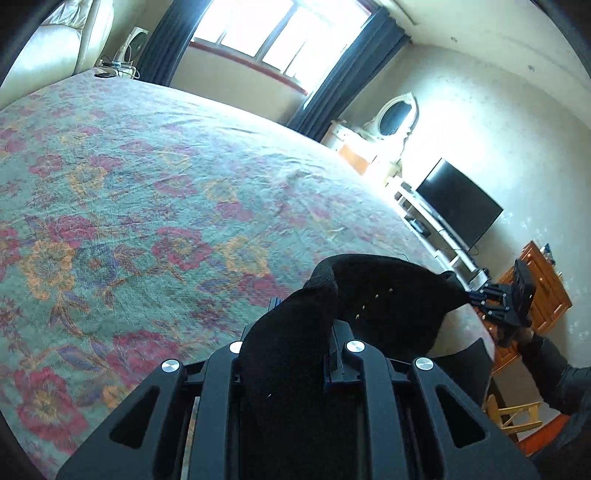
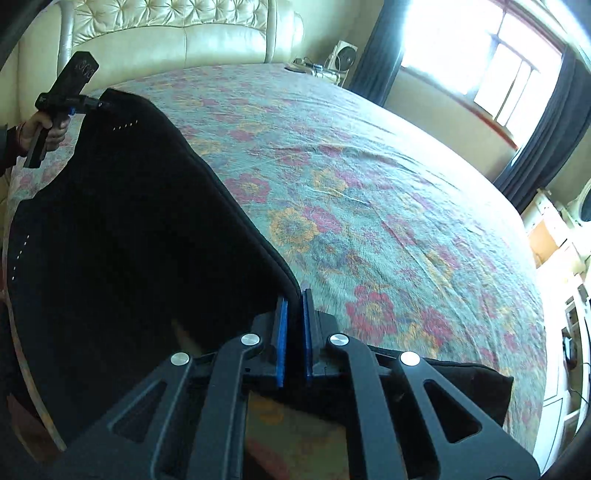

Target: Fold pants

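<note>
Bedspread wide open ahead, black pants draped left

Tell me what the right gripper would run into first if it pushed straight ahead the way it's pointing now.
Probably the flowered bedspread. The right gripper, shut on the edge of the black pants, points down across the bed, and nothing else shows ahead of it. Depth is hard to judge through the fisheye.

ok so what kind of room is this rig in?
A bedroom, most likely: a large bed under a floral spread with a tufted cream headboard, a dresser with an oval mirror, and a flat TV on a low white stand against the wall.
</note>
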### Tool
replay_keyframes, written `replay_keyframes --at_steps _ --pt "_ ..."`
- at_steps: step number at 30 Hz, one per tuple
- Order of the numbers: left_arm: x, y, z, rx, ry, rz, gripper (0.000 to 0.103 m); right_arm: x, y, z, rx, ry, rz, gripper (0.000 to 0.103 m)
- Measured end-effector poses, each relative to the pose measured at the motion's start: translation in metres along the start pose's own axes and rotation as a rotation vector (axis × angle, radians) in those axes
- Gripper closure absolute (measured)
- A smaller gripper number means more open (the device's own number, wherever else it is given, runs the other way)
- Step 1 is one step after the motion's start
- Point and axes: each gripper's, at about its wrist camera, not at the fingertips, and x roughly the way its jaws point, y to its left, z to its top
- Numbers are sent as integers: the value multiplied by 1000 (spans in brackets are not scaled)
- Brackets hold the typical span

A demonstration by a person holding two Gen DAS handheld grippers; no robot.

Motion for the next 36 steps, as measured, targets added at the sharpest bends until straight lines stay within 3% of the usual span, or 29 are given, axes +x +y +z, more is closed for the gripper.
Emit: replay_keyframes --at_steps 6,9,10,11,14,16,18,23,28,33,36 --pt "-53 -29 -69 -33 -2 -20 80 -51 74 -74 9 -5 -28 96" --pt "-69 -28 -113 -97 29 36 47 -45 102 -109 12 69 -7 93" --pt "-72 -26 -127 -123 50 75 27 -40 108 -119 24 97 6 91" --pt "-75 -23 -141 -154 80 98 23 -39 114 -126 25 120 -3 90" --pt "-84 -20 -175 -226 152 200 23 -42 111 -134 116 122 4 81" --pt "-94 -19 -189 -294 138 230 23 -52 103 -133 239 93 73 53" --pt "-105 -23 -195 -380 68 224 23 -60 95 -131 369 57 87 38" --pt "-110 -26 -193 -598 -77 214 21 -57 57 -144 811 41 258 37" --pt "-118 -33 -192 -768 -199 270 21 -41 34 -195 1338 21 462 37" --pt "-132 -48 -200 -841 -301 317 20 -32 26 -211 1465 -9 434 34" --pt "-121 -56 -196 -791 -281 364 19 -24 27 -212 1482 -2 415 33"
